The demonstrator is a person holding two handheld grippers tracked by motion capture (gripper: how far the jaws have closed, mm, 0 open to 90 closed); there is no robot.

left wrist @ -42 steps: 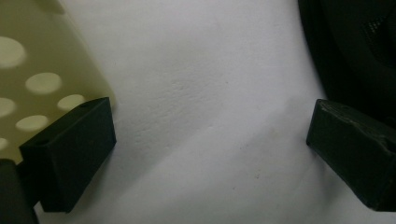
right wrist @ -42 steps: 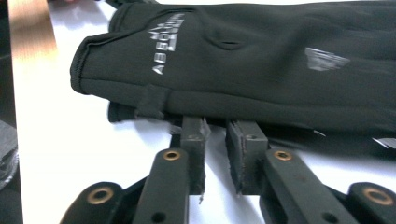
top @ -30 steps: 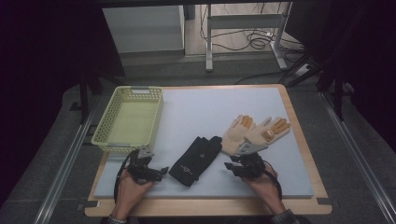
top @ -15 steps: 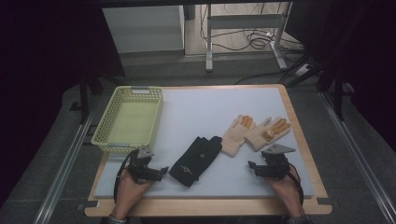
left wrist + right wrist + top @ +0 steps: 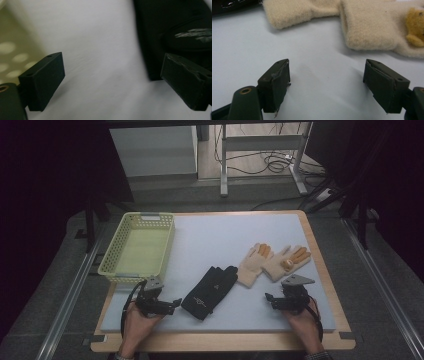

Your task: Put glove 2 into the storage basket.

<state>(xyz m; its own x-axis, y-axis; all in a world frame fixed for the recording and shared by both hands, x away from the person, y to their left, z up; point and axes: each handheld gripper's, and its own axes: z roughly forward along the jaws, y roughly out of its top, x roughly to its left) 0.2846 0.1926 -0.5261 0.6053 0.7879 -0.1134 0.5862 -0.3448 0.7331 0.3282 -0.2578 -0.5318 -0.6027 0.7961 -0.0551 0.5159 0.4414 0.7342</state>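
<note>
Now both grippers low at the near edge, jaws spread wide, nothing held.

Nearest: left gripper [image 5: 176,302] just beside the black glove [image 5: 210,285], its jaws aimed at the cuff; glove's long way slanting up and to the right. Right gripper [image 5: 269,300] just short of the cream gloves [image 5: 272,262]. Fuzzy cuffs plain in the right gripper view; yellow basket [image 5: 116,252] farther back, seen whole from high up.

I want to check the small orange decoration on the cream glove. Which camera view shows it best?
The right gripper view: the orange decoration appears large and fuzzy on the cream glove beyond the open jaws. In the high view it is a tiny orange dot. The left gripper view faces the black glove and the basket instead.
</note>
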